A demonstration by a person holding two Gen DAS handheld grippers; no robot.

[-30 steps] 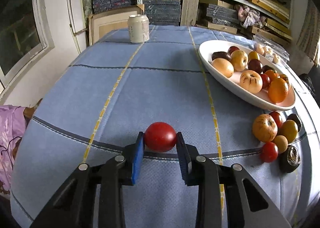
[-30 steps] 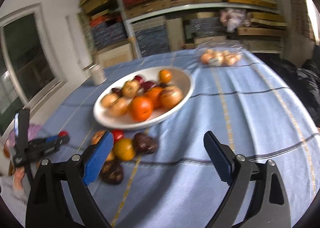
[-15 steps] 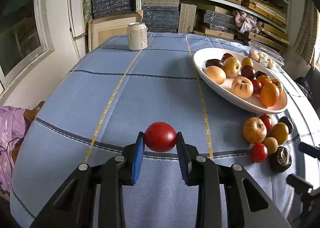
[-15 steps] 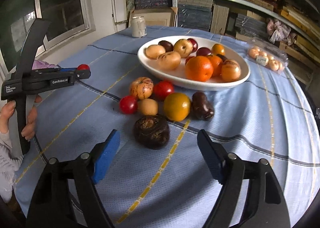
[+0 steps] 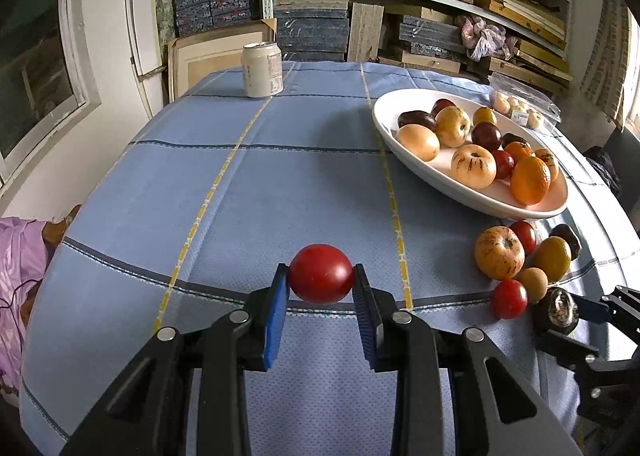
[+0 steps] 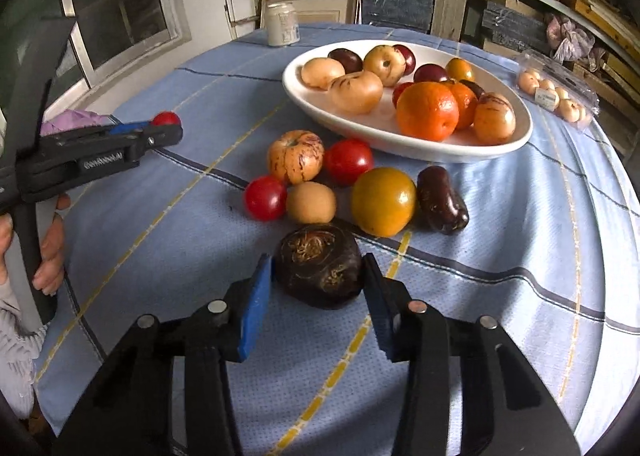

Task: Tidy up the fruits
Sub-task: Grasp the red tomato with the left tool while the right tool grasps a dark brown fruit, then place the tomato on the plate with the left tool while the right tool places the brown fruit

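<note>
On the blue cloth, L to R:
L gripper (image 5: 321,288): red tomato (image 5: 320,274) clamped betw. both pads, held above cloth.
R gripper (image 6: 319,288): dark round fruit (image 6: 319,265) set betw. blue pads, resting on cloth; pads alongside, contact can't be told.
Fruit pile: just beyond R gripper, before white bowl (image 6: 404,144).

We record: left gripper (image 5: 320,292) clamped on a red tomato (image 5: 320,274) above the blue tablecloth (image 5: 280,176); white oval dish (image 5: 460,192) of mixed fruit at right; loose fruit cluster (image 5: 520,260) just beside its near rim; drinks can (image 5: 263,69) at the far edge.
</note>
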